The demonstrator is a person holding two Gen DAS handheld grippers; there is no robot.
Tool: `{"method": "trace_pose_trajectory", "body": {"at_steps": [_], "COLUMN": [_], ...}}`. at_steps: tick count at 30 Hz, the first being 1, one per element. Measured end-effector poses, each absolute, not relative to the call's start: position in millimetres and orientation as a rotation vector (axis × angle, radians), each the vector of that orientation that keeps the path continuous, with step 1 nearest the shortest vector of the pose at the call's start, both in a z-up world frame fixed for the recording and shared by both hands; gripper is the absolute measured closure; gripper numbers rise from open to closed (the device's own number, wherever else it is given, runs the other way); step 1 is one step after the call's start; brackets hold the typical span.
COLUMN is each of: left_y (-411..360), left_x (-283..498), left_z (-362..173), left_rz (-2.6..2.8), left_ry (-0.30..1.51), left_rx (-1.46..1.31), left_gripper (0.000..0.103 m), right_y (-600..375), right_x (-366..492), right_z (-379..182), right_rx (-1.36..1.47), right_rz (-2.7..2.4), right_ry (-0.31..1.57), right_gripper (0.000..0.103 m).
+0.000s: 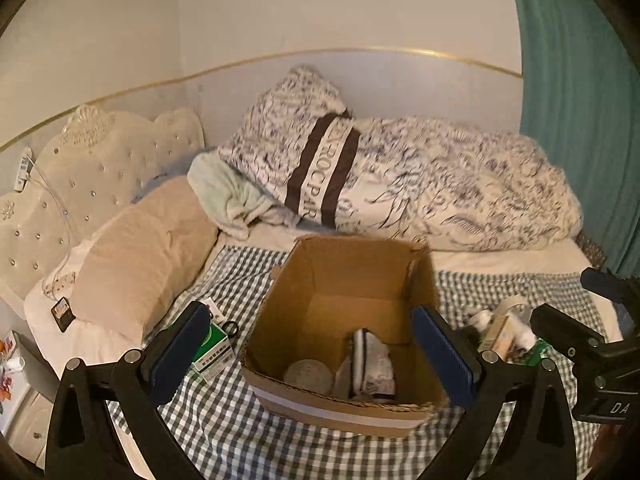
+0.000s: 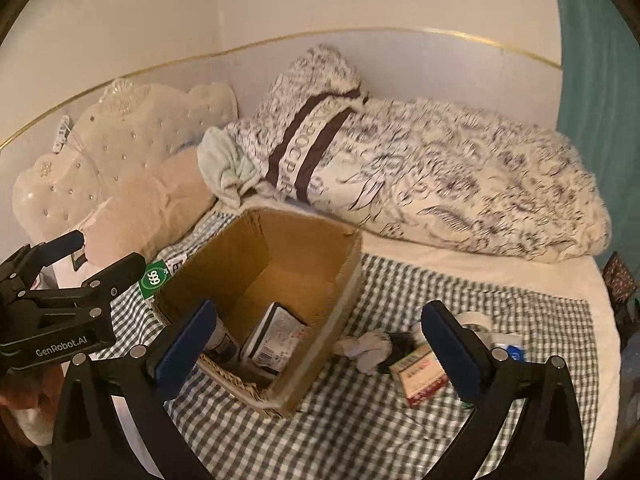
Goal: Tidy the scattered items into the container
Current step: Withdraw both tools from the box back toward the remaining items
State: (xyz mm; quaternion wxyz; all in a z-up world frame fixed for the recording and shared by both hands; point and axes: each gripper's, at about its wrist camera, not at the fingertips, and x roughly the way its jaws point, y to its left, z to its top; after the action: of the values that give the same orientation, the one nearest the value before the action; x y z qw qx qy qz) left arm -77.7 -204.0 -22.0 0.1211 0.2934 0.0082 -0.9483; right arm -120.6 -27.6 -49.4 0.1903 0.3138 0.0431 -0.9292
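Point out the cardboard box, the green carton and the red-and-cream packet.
cardboard box (image 1: 320, 276): left wrist view, inner far wall.
green carton (image 1: 214, 346): left wrist view, top face.
red-and-cream packet (image 2: 420, 376): right wrist view, top face.

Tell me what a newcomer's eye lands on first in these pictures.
First, the open brown cardboard box in the middle of the grey-and-white checked bedspread, a few packets already inside. Behind it lies a rumpled white floral-print duvet against the wall. Small boxes and bottles lie scattered on both sides of the box.
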Motion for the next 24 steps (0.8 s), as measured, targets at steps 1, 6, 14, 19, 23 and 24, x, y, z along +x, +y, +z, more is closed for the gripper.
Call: {"method": "trace_pose_trajectory", "body": {"at_steps": [1, 6, 14, 19, 23, 24], "left_y": [-199.4, -177.3, -133.6, -111.4, -94.0, -89.0], "left_x": [-71.4, -41.9, -7.1, 7.3, 4.2, 3.5], "left_z": [-18.3, -5.4, 11.6, 12.6, 9.3, 8.7], "left_rz": [-2.775, -2.809, -2.865, -2.921, -2.955, -2.960], "left_ry": [0.026, 0.051, 0.005, 0.046, 0.030, 0.023], "left_rx": [0.837, 0.755, 0.659, 0.640, 0.653, 0.654], "left_gripper": [0.000, 0.000, 0.000, 0.000, 0.000, 0.000], "right_y": [-21.4, 4.9, 56.2, 85.2, 104.0, 108.3], "right_x": [-113.6, -83.4, -35.7, -13.8, -5.5, -5.8], "right_z": [-46.0, -32.1, -15.3, -11.3, -13.8, -14.7], "right_rx": [0.866, 0.800, 0.736, 0.713, 0.706, 0.708], "right_rz": [-2.625, -2.678, -2.740, -2.782, -2.807, -2.810], "right_ry": [0.122, 0.117, 0.045, 0.022, 0.024, 0.017], "right_gripper": [0.000, 0.000, 0.000, 0.000, 0.000, 0.000]}}
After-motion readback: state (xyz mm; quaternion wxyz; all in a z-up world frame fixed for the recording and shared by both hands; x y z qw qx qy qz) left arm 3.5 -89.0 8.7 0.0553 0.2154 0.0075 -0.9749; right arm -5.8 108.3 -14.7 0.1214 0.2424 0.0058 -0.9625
